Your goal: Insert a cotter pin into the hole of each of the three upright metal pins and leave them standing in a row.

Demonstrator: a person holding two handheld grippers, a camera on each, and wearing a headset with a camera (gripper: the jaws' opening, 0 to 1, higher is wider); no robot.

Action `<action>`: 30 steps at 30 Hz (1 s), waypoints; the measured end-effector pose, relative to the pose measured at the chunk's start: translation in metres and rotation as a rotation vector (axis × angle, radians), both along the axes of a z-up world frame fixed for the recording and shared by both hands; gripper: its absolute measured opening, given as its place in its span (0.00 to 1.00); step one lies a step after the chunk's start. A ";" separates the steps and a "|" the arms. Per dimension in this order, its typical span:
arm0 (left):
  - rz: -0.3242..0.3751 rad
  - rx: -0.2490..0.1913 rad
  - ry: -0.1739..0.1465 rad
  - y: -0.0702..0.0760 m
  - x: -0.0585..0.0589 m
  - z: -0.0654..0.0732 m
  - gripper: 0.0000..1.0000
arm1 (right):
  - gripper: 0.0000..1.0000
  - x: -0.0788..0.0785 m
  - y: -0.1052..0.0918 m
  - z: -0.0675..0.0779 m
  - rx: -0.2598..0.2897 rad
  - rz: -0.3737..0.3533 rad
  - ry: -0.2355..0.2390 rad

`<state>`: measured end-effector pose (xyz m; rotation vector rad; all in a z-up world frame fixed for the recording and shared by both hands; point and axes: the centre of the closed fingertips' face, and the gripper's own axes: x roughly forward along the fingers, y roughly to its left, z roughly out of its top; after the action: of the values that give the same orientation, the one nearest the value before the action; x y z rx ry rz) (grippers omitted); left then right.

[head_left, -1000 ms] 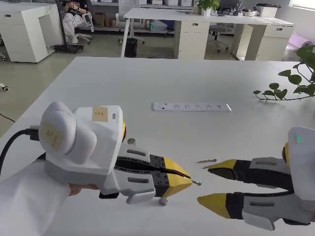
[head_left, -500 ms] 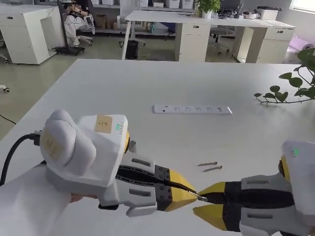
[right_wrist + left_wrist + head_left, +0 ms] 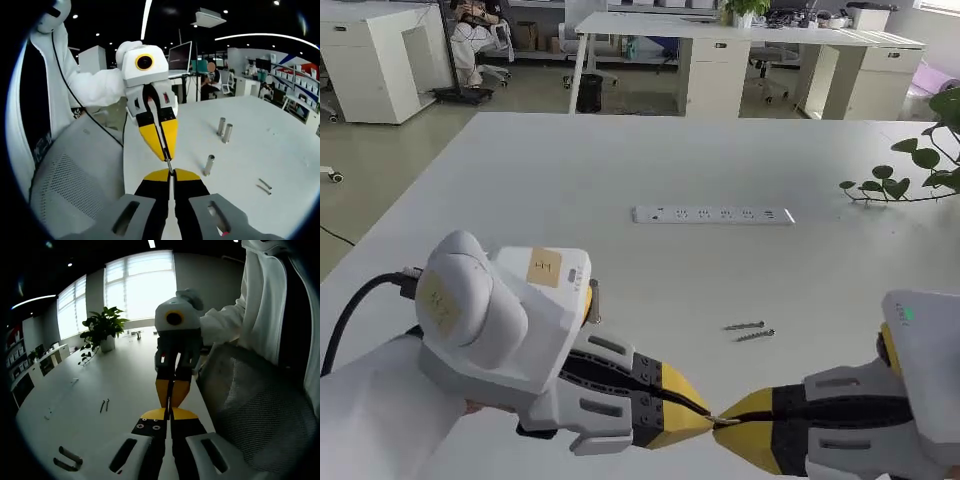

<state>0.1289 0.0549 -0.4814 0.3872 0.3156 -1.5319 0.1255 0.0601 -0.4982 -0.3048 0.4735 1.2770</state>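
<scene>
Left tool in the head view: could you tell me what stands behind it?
One upright metal pin peeks past the left tool; its body covers the rest. The right gripper view shows three pins standing.

The left tongs point(image 3: 168, 415) rise from the bottom edge, yellow tips pressed together. Meeting them tip to tip from the top of the view are the right tongs point(image 3: 170, 394), also closed. A thin cotter pin point(image 3: 168, 404) bridges the two (too slim to make out any detail). To the left, two loose pins point(image 3: 104, 405) lie side by side on the white counter point(image 3: 125, 375). A potted plant point(image 3: 103, 330) stands at its far end, and a mesh chair point(image 3: 250, 405) sits beside its edge.
</scene>
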 end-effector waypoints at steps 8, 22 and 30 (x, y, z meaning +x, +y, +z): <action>0.034 -0.012 0.026 -0.002 0.004 -0.003 0.00 | 0.00 0.003 -0.003 -0.002 -0.032 0.025 -0.015; 0.371 -0.054 0.007 0.027 0.071 -0.025 0.40 | 0.00 0.045 -0.012 -0.019 -0.146 0.033 -0.022; 0.465 -0.088 0.095 0.029 0.084 -0.050 0.39 | 0.00 0.066 -0.017 -0.047 -0.244 0.071 -0.016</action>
<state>0.2129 0.0840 -0.5311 0.1553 0.3816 -1.1045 0.1911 0.0434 -0.5454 -0.5404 0.6109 1.2863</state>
